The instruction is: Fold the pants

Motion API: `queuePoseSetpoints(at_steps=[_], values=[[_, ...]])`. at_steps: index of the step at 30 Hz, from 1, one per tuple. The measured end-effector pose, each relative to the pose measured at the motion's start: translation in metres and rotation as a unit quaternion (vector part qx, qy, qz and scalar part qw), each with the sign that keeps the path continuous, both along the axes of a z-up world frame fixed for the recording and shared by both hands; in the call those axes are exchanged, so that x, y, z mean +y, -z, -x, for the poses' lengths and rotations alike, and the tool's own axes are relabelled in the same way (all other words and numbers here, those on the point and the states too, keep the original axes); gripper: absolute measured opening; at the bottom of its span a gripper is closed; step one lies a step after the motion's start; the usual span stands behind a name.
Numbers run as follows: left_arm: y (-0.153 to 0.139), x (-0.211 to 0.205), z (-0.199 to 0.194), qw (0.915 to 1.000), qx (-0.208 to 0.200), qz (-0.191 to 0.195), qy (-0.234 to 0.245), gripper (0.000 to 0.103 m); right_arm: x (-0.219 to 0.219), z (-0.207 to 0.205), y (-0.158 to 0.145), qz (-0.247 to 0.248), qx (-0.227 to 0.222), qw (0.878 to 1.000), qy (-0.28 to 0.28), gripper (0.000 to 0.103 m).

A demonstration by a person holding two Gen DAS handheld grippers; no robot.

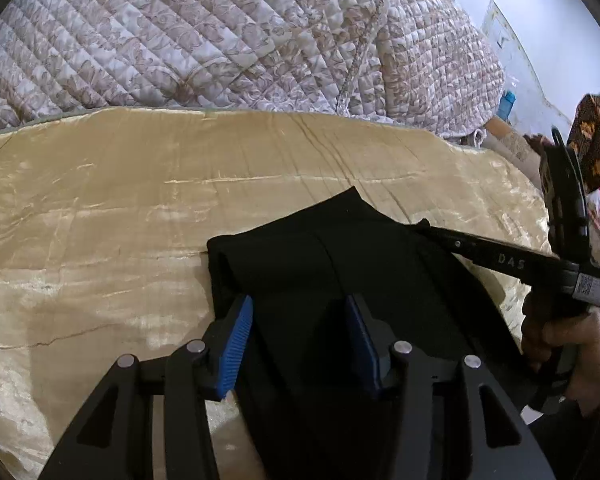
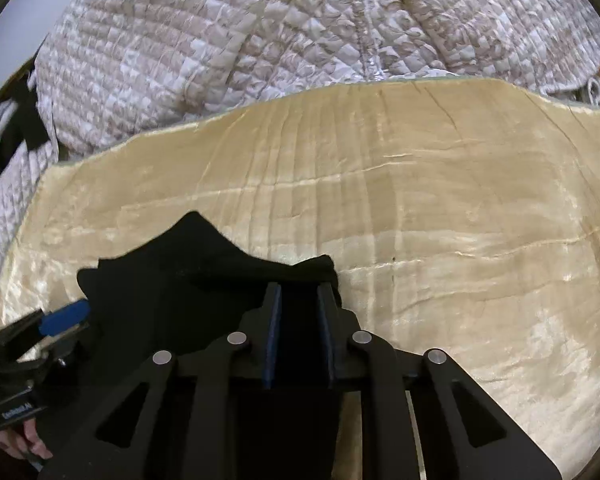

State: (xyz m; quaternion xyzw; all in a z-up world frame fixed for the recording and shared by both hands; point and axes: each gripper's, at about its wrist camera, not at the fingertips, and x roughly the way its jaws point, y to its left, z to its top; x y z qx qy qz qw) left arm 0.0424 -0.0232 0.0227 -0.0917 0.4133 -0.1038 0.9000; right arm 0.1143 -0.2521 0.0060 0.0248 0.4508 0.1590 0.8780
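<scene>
Black, soft-knit pants point(image 1: 320, 264) lie bunched directly under both claws, on the near edge of the surface. The right gripper point(image 2: 299, 304) has its blue pads drawn narrow on a fold of that cloth; the left gripper point(image 1: 300, 320) stands half wide with fabric between its pads, though pressing or merely straddling I cannot tell. The bundle's long axis runs across, claw to claw. Beyond spreads a tan, shiny velvet blanket point(image 1: 100, 208), then a quilted floral bedspread point(image 1: 180, 40); a seated person point(image 1: 598, 128) is far right.

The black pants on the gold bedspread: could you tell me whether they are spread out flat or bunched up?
Bunched up. The black pants form a crumpled heap with uneven edges on the gold bedspread, not a flat layout.
</scene>
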Motion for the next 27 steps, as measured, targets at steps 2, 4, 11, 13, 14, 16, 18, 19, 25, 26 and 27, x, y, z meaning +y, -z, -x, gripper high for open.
queuePoseSetpoints(at_steps=[2, 4, 11, 13, 14, 16, 18, 19, 25, 26, 27], values=[[-0.004, 0.001, 0.001, 0.9999, -0.001, -0.010, -0.006, 0.051, -0.005, 0.004, -0.003, 0.005, -0.002, 1.000, 0.020, 0.017], [-0.012, -0.002, 0.007, 0.9994, -0.007, -0.031, -0.017, 0.050, -0.008, 0.014, -0.010, 0.004, -0.009, 1.000, 0.027, 0.019], [-0.027, -0.014, 0.048, 0.9986, -0.027, -0.045, -0.001, 0.050, 0.008, 0.079, -0.032, 0.028, -0.049, 0.998, -0.001, 0.037], [-0.028, -0.018, 0.063, 0.9988, -0.031, -0.037, 0.004, 0.050, 0.008, 0.100, -0.031, 0.022, -0.051, 0.998, -0.004, 0.038], [-0.029, -0.021, 0.072, 0.9987, -0.035, -0.037, 0.002, 0.050, 0.008, 0.113, -0.030, 0.020, -0.049, 0.999, -0.004, 0.038], [-0.030, -0.025, 0.089, 0.9981, -0.049, -0.037, 0.001, 0.045, 0.008, 0.131, -0.025, 0.017, -0.049, 0.999, -0.012, 0.038], [-0.024, -0.028, 0.100, 0.9982, -0.044, -0.042, 0.001, 0.035, 0.008, 0.144, -0.016, 0.018, -0.044, 0.999, -0.016, 0.038], [-0.019, -0.029, 0.102, 0.9985, -0.035, -0.043, 0.004, 0.033, 0.008, 0.149, -0.010, 0.014, -0.039, 0.999, -0.020, 0.038], [-0.007, -0.025, 0.106, 0.9985, -0.034, -0.043, 0.000, 0.032, 0.014, 0.152, -0.003, 0.048, -0.038, 0.998, -0.029, 0.038], [-0.006, -0.024, 0.108, 0.9985, -0.035, -0.042, -0.001, 0.032, 0.014, 0.154, -0.006, 0.045, -0.042, 0.998, -0.025, 0.038], [-0.004, -0.022, 0.109, 0.9985, -0.036, -0.041, -0.001, 0.032, 0.012, 0.155, -0.009, 0.036, -0.047, 0.998, -0.023, 0.038]])
